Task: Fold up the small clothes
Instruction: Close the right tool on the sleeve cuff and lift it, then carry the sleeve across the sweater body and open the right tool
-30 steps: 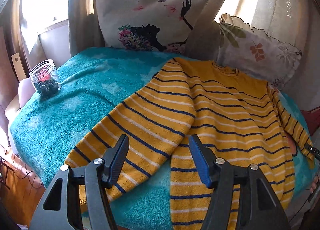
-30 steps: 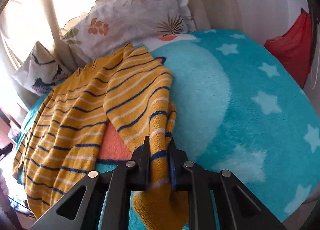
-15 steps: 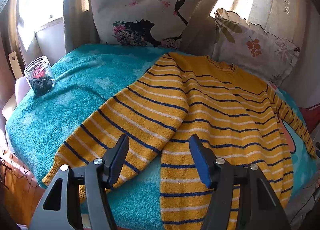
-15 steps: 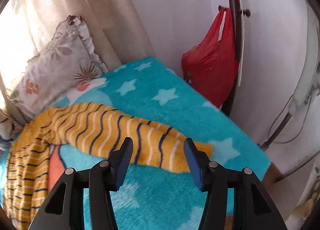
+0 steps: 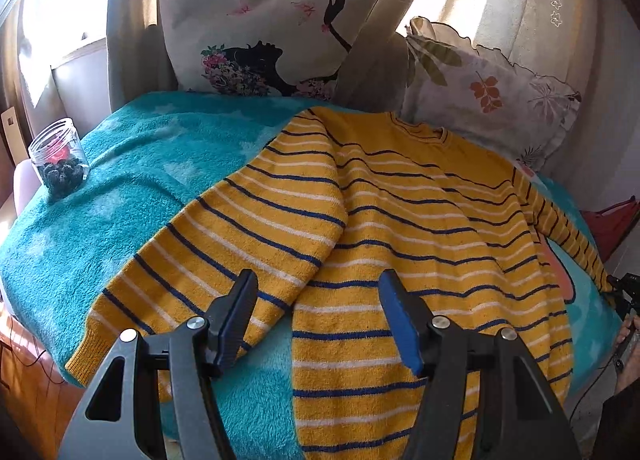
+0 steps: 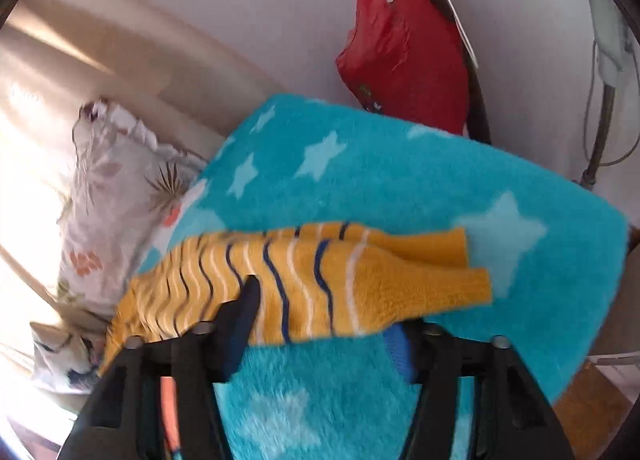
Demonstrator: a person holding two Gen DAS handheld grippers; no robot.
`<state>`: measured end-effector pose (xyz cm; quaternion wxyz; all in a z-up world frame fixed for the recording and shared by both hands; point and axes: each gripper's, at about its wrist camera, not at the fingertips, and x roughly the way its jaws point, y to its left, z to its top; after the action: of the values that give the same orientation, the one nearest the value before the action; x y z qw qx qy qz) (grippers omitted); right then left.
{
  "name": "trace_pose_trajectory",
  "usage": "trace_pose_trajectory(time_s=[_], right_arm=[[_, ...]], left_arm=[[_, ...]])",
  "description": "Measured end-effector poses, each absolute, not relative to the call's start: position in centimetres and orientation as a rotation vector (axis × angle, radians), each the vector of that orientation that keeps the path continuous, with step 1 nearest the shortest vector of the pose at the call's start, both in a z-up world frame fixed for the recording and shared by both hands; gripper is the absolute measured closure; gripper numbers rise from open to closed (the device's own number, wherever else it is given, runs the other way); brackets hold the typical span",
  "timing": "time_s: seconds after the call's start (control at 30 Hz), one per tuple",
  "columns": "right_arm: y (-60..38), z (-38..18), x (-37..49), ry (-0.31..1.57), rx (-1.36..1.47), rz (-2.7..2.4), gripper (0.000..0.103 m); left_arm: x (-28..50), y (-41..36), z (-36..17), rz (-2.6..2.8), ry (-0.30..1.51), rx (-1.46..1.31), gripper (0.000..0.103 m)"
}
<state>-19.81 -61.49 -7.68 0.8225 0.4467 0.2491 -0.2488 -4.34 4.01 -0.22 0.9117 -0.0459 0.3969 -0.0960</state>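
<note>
A yellow sweater [image 5: 404, 220] with blue and white stripes lies spread flat on a turquoise star blanket [image 5: 120, 200]. Its left sleeve [image 5: 224, 244] runs down toward the front left edge. My left gripper [image 5: 316, 300] is open and empty, hovering over the gap between that sleeve and the body. In the right wrist view the right sleeve [image 6: 320, 284] lies across the blanket [image 6: 400, 180], its cuff pointing right. My right gripper [image 6: 324, 312] is open, its jaws standing on either side of the sleeve, which drapes over the fingertips.
A glass jar [image 5: 58, 158] stands at the blanket's left edge. Two cushions [image 5: 264, 32] [image 5: 488, 100] lean against curtains at the back. A red bag [image 6: 404, 44] hangs on a pole by the wall. The blanket's right edge drops off near the cuff.
My right gripper opened and let go of the right sleeve, which now lies stretched across the blanket. My left gripper pulled back a little, showing more of the sweater.
</note>
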Motion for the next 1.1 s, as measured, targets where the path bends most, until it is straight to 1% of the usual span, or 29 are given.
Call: trace_pose_trajectory(time_s=[0.03,0.13,0.2,0.3,0.43,0.57,0.7,0.73,0.8,0.83,0.87,0.93,0.97,1.1], right_arm=[[-62.2,-7.4,-19.7,0.524,0.949,-0.540,0.095],[-63.3,-4.7,-19.0,0.474,0.886,-0.588,0.096],[-62.6,-1.9,-17.8,0.454,0.814,-0.583,0.096],[-58.9,2.3,-14.0,0.466,0.651,-0.522,0.096],[-50.5,5.6,-6.6,0.518,0.464,-0.314,0.096],[-39.7,5.6,1.2,0.603,0.271,-0.066,0.096],[-28.2,1.9,7.4,0.762,0.084,0.244,0.095],[-25.6,0.4,8.3,0.811,0.025,0.298,0.093],[-22.1,-1.8,8.7,0.868,-0.080,0.345,0.085],[-21.2,-2.4,8.5,0.877,-0.109,0.359,0.078],[-20.6,-2.7,8.3,0.876,-0.124,0.367,0.069],[-20.5,-2.5,7.7,0.858,-0.141,0.350,0.057],[-20.6,-2.3,7.4,0.848,-0.148,0.336,0.055],[-20.7,-1.2,8.0,0.848,-0.134,0.291,0.055]], left_arm=[[-4.3,4.2,-0.3,-0.198,0.818,-0.100,0.041],[-4.2,4.7,-0.2,-0.194,0.811,-0.115,0.041],[-4.0,5.3,-0.2,-0.190,0.805,-0.127,0.041],[-3.7,6.1,-0.4,-0.187,0.802,-0.155,0.041],[-3.6,7.1,-0.7,-0.184,0.804,-0.184,0.041],[-4.0,8.6,-0.7,-0.156,0.797,-0.199,0.041],[-4.4,11.1,-0.5,-0.113,0.784,-0.234,0.041],[-4.5,11.8,-0.4,-0.101,0.780,-0.241,0.041],[-4.7,13.2,-0.4,-0.075,0.773,-0.254,0.039],[-4.8,13.9,-0.4,-0.060,0.769,-0.261,0.036],[-4.9,14.6,-0.5,-0.047,0.766,-0.269,0.035],[-4.9,15.9,-0.9,-0.033,0.765,-0.287,0.035],[-4.9,16.3,-1.0,-0.030,0.765,-0.295,0.035],[-4.7,17.5,-1.6,-0.010,0.767,-0.303,0.035]])
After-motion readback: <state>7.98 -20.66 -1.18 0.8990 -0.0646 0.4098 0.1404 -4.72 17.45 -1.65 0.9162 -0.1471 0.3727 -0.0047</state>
